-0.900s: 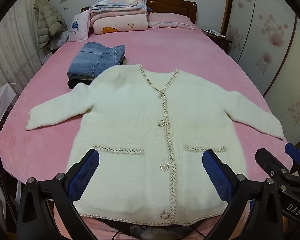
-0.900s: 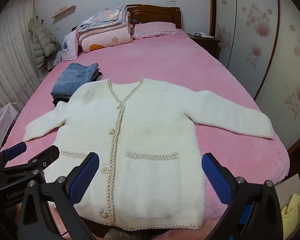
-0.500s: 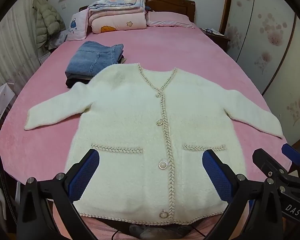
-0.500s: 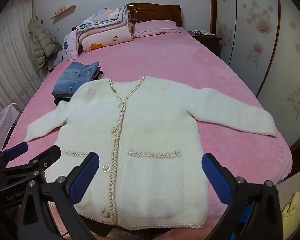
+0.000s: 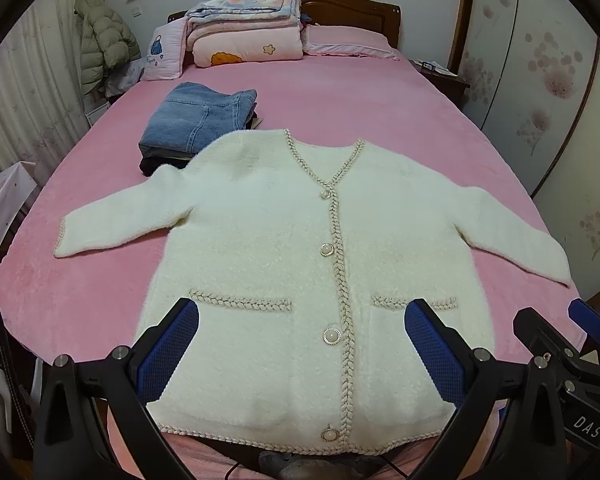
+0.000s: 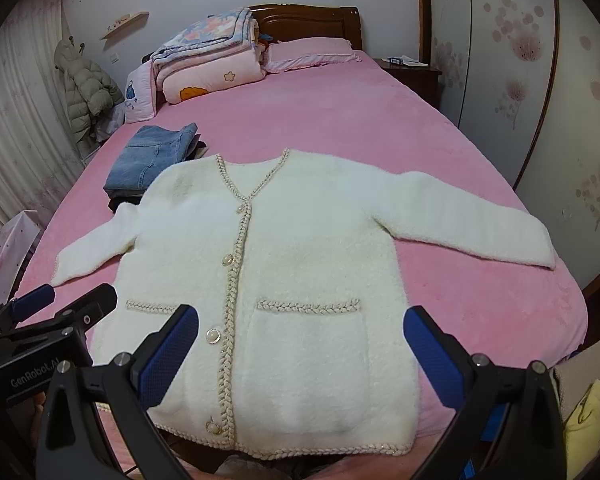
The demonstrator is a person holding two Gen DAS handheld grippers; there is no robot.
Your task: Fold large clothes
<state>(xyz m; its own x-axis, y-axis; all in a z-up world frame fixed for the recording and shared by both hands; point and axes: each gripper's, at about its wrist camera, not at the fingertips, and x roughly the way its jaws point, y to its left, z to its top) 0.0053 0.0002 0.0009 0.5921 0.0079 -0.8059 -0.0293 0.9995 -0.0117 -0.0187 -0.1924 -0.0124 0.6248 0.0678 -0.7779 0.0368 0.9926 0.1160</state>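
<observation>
Cream cardigan (image 5: 268,264), pink bedspread (image 5: 340,100)

A cardigan (image 5: 268,272) lies flat on the bed (image 5: 380,112), sleeves spread left and right; folded jeans (image 5: 196,120) sit behind its left shoulder, stacked quilts (image 5: 244,28) at the headboard (image 5: 360,4).

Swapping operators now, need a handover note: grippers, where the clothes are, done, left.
Left gripper: open, empty, above the cardigan's hem.
Right gripper: open, empty, above the pocket side of the hem.
White cardigan: flat on the pink bed, buttoned, front up, both sleeves spread out. No fold made yet.
Folded jeans: on a small stack beside the cardigan's shoulder, looks done.
Left: fold sleeves in, fold the body, probably add it to the stack.
</observation>
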